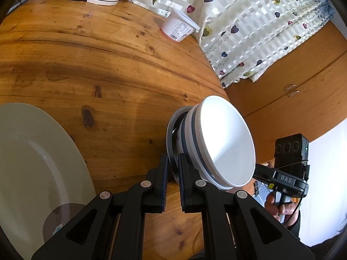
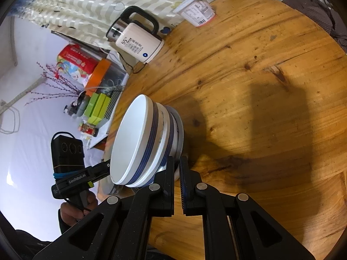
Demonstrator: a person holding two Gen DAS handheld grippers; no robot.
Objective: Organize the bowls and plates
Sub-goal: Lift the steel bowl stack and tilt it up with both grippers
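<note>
Wooden worktop [image 1: 91, 65] filled both wrist views, carrying a stack of white bowls [image 1: 225, 140] nested on a small plate near its edge. Both claws were clenched on that plate's rim from opposite sides: the left claw [image 1: 172, 169] at one side, the right claw [image 2: 176, 169] at the other. Judging by this, the stack was mid-carry or about to be lifted; the next move likely called for level, matched hands. A large pale plate [image 1: 32, 162] lay well apart, cut off by the frame. Beyond stood a kettle [image 2: 138, 45] and a plastic tub [image 1: 180, 27]. How many bowls nested was hard to tell.
</note>
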